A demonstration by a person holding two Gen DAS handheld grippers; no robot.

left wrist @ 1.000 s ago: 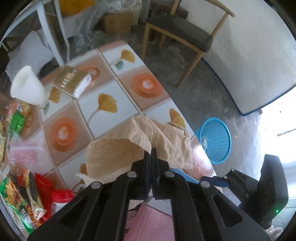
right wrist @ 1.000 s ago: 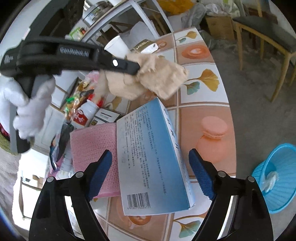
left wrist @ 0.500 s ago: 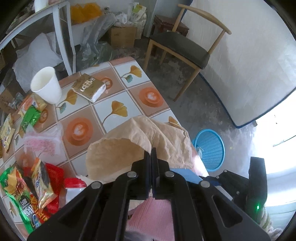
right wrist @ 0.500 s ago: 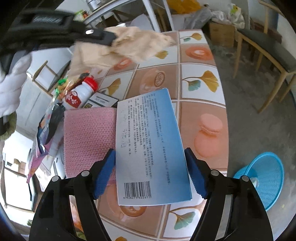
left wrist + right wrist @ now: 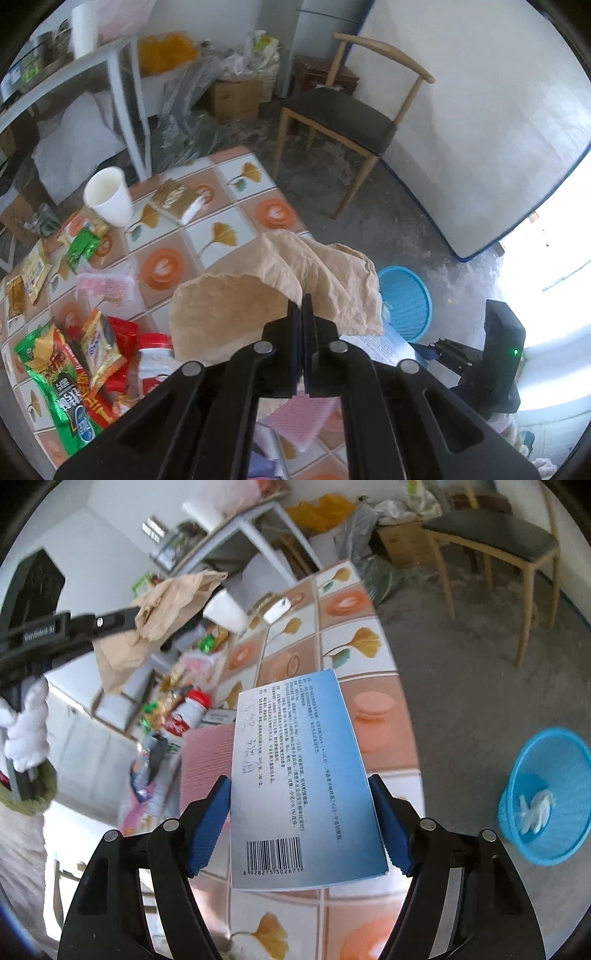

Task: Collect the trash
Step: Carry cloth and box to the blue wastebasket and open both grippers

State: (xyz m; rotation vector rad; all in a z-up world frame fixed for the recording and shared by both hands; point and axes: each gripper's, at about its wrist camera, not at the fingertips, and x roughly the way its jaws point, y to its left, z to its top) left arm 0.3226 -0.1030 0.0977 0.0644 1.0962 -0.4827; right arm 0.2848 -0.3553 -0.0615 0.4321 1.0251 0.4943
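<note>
On the left, the left gripper (image 5: 302, 306) has its jaws pressed tight together on a crumpled sheet of tan paper (image 5: 280, 291), which drapes out ahead of and to both sides of the fingertips and hangs clear above the tiled table (image 5: 221, 206). From the right wrist view the same gripper (image 5: 133, 614) reaches in from the left edge, carried by a white-gloved hand (image 5: 26, 723), with the paper (image 5: 155, 616) bunched at its tip and hanging well above the clutter of snack packets (image 5: 173, 698) and a red-capped bottle (image 5: 188, 710). Further along the table stand a white paper cup (image 5: 107, 195) and, just beside it, a small gold-and-white packet (image 5: 177, 199). Toward the middle, the right gripper (image 5: 299, 823) straddles the near end of a blue-and-white box (image 5: 299, 775); its blue pads (image 5: 207, 830) sit against the two long edges of the box, so it is gripping the box across its width. The box lies partly over a pink cloth (image 5: 207, 760) on its left side. On the right, on the grey floor beyond the table edge, stands a blue mesh basket (image 5: 554, 768) with a scrap of white trash (image 5: 532, 808) inside, and behind it a wooden chair (image 5: 495, 542) with a dark seat.
</note>
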